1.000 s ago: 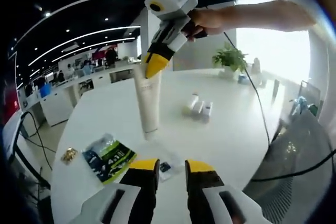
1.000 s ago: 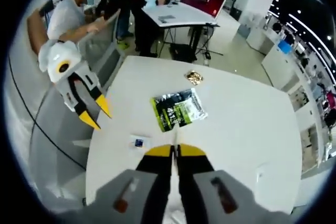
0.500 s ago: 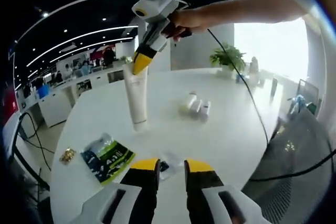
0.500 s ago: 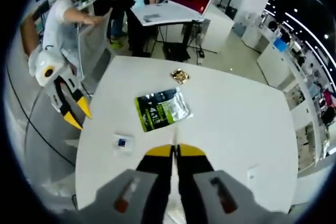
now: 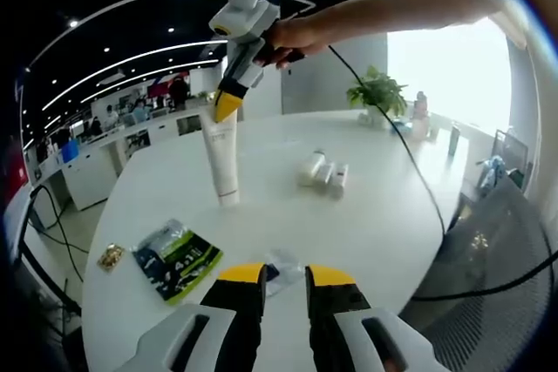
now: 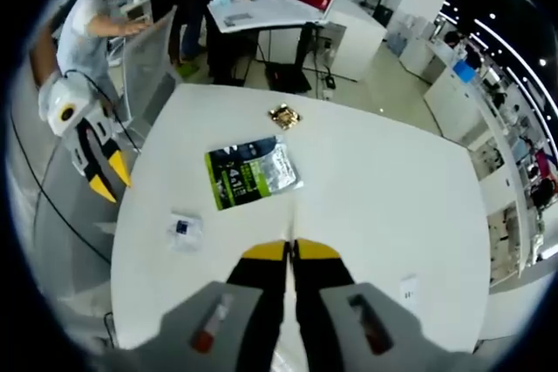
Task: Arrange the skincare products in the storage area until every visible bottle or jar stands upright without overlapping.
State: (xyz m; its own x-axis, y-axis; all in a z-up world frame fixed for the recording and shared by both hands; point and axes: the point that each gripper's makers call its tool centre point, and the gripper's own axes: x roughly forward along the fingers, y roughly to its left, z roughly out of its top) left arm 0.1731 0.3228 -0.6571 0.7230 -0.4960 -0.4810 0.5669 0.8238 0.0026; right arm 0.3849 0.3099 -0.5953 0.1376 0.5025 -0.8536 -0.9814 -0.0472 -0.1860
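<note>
A white squeeze tube [image 5: 222, 158] hangs cap-down over the round white counter [image 5: 375, 215], pinched at its flat crimped top end by the right gripper [image 5: 228, 104], whose yellow-tipped fingers are pressed together on it; a person's hand [image 5: 288, 39] holds that gripper from above. The tube is tall and slim, plain white with faint print too small to read, widening to a round cap whose base sits at or just above the counter; contact cannot be told. It is probably light, made of soft plastic that dents under pressure, so the stiff crimped seam is the sound place to grip, while the smooth body could slip or squash. Balanced on its narrow cap it will likely tip easily, so letting go calls for care. Farther back on the counter, well apart from the tube, three small white bottles [image 5: 323, 173] lie on their sides, close together; they look hard and light and will probably roll. In the left gripper view, the left gripper [image 5: 283, 280] hovers near the counter's edge with its fingers spread apart, holding nothing. Near it lie a green and black sachet [image 5: 179, 259], a small clear packet [image 5: 281, 267] and a gold wrapped item [image 5: 112, 256].
</note>
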